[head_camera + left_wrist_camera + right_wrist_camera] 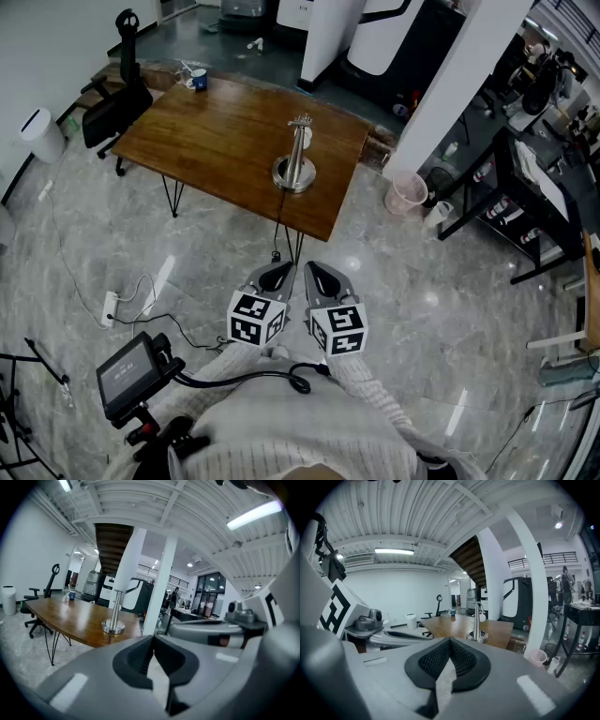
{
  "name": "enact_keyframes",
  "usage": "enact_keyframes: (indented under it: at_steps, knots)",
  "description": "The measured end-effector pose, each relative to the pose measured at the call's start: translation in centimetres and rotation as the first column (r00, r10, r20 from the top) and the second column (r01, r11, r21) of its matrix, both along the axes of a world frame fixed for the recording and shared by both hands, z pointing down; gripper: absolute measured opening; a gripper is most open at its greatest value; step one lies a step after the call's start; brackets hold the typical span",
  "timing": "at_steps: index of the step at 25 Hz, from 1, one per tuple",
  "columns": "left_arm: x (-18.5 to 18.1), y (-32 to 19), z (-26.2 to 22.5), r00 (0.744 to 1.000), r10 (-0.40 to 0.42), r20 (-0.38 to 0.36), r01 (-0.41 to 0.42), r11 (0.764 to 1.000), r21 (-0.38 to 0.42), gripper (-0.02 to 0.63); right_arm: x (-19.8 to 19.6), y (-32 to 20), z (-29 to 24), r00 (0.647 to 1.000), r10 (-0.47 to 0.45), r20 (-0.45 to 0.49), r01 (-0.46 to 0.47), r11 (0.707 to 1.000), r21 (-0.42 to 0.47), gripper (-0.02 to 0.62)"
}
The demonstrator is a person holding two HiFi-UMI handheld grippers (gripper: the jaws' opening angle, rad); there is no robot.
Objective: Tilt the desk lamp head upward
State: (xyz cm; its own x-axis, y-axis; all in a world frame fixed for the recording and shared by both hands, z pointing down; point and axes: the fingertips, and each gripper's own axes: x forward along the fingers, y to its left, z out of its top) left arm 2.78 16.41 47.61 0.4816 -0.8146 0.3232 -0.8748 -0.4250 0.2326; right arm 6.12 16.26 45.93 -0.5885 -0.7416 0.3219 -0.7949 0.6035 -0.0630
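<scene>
A silver desk lamp (296,161) stands on a round metal base on the wooden table (206,141), near its front right part. Its head (300,123) sits at the top of the upright post. The lamp also shows in the left gripper view (115,613) and in the right gripper view (476,620), far ahead of the jaws. My left gripper (277,274) and right gripper (319,276) hang side by side over the floor, well short of the table. Both are shut with nothing between their jaws.
A black office chair (114,105) stands at the table's left end, and a blue cup (199,80) sits on its far corner. A white bin (41,134) is left, a pink bin (408,194) right by a white pillar (459,75). A cable and power strip (111,307) lie on the floor.
</scene>
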Motion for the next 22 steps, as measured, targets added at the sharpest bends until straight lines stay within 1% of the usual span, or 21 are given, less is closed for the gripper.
enact_keyframes:
  at_steps: [4, 7, 10, 12, 15, 19, 22]
  knots:
    - [-0.7, -0.3, -0.4, 1.000, -0.019, -0.006, 0.019, 1.000, -0.010, 0.006, -0.8, -0.1, -1.5, 0.999, -0.037, 0.026, 0.036, 0.998, 0.048, -0.002]
    - [-0.4, -0.7, -0.1, 1.000, -0.008, 0.027, 0.008, 1.000, -0.001, 0.006, -1.0, -0.5, -1.5, 0.998, -0.056, 0.036, 0.054, 0.997, 0.046, -0.002]
    - [0.1, -2.3, 1.0, 1.000, -0.005, 0.022, 0.005, 1.000, -0.007, 0.006, -0.5, -2.0, -0.3, 0.998, -0.054, 0.017, 0.053, 0.998, 0.038, -0.002]
    - [0.0, -4.1, 1.7, 1.000, -0.011, 0.010, 0.012, 1.000, -0.014, 0.006, -0.3, -3.7, 0.5, 0.999, -0.049, -0.004, 0.049, 0.998, 0.045, -0.002]
    - [-1.0, -7.3, 1.7, 1.000, -0.016, 0.002, 0.016, 1.000, -0.012, 0.006, -0.5, -7.2, 0.8, 0.999, -0.035, 0.010, 0.034, 0.999, 0.038, -0.002]
    - [-3.4, -12.1, 1.6, 0.999, -0.010, 0.034, 0.010, 1.000, 0.002, 0.006, -1.4, -12.4, 0.6, 1.000, 0.001, 0.031, -0.002, 0.999, 0.039, -0.002]
    - [-5.2, -16.0, 1.2, 0.999, -0.005, 0.043, 0.005, 1.000, 0.008, 0.006, -2.5, -16.2, 0.4, 0.999, 0.015, 0.044, -0.017, 0.999, 0.038, -0.002]
